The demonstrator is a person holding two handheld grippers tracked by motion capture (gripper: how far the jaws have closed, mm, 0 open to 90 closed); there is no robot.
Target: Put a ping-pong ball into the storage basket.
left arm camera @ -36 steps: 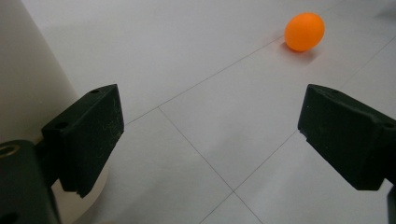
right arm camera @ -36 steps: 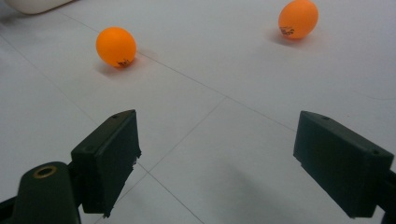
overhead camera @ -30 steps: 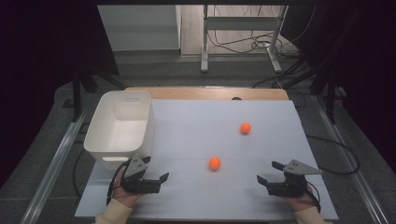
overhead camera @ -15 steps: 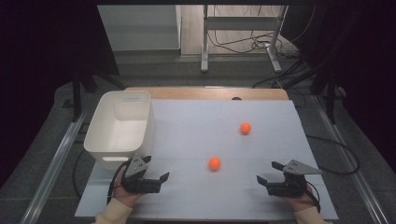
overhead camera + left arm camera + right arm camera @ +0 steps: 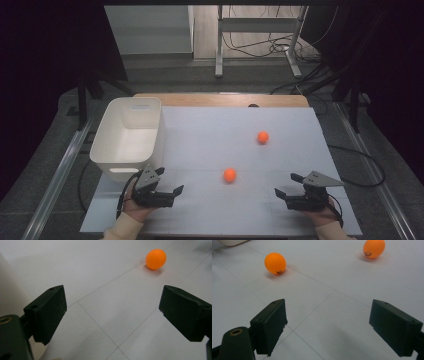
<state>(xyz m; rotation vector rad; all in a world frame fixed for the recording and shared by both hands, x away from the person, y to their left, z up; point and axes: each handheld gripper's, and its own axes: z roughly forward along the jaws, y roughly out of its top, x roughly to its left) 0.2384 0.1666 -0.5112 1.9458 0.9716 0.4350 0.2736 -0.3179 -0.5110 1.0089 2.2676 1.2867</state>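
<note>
Both your grippers, left [image 5: 172, 192] and right [image 5: 284, 189], stand wide open and hold nothing. The near ball [image 5: 229, 174] lies between them on the white mat [image 5: 200, 145], the far ball [image 5: 262, 137] beyond it, the bin [image 5: 127, 137] at left. Expect them light, smooth and ready to roll (likely thin-shelled): close gently across the middle.

Lab-type test room: white-sheeted tabletop [image 5: 210, 135] on metal rails [image 5: 55, 185], dark curtains [image 5: 45, 45] (both sides), loose cables [image 5: 260, 47] on floor behind.
</note>
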